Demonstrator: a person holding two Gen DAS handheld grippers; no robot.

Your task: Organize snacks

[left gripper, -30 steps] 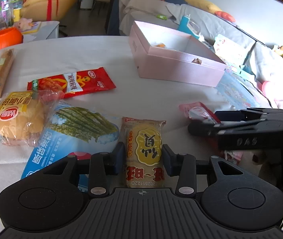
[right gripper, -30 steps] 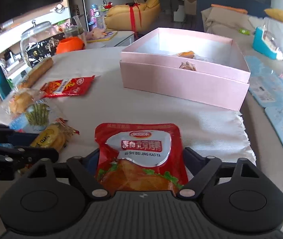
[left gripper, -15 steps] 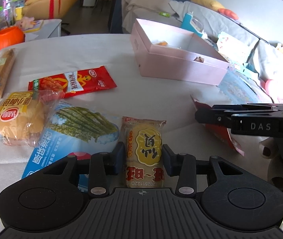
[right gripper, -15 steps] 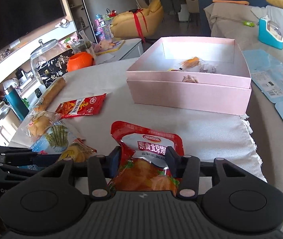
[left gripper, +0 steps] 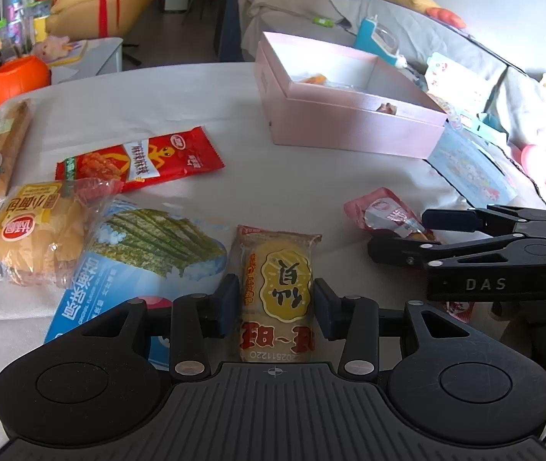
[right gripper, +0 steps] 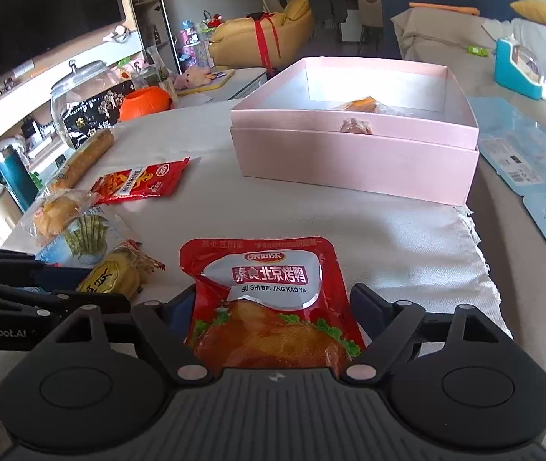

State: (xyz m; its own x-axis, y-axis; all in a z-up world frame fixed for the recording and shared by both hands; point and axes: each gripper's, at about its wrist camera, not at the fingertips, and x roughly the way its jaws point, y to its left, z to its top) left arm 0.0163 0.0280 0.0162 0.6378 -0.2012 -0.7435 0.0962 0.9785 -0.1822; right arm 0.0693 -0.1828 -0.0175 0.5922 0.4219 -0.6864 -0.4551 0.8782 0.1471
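A yellow rice-cracker packet (left gripper: 277, 288) lies lengthwise between the pads of my left gripper (left gripper: 277, 303), which is shut on it just above the white tablecloth. A red pouch with a roast-duck picture (right gripper: 269, 296) lies flat on the cloth between the fingers of my right gripper (right gripper: 273, 299). Its jaws are opening and stand wide beside the pouch's edges. From the left wrist view the right gripper (left gripper: 399, 232) straddles that pouch (left gripper: 384, 211) at the right. An open pink box (right gripper: 349, 161) stands further back with a few small snacks inside.
On the left lie a red sachet (left gripper: 142, 157), a wrapped bun (left gripper: 35, 230), a blue seaweed bag (left gripper: 138, 253) and a long bread stick (left gripper: 4, 146). An orange pumpkin pot (left gripper: 17, 78) sits beyond. Blue printed sheets (right gripper: 522, 153) lie right of the box.
Half a second ago my right gripper was shut on the red pouch and held it raised; now the jaws are wide and the pouch lies flat. The left gripper is unchanged.
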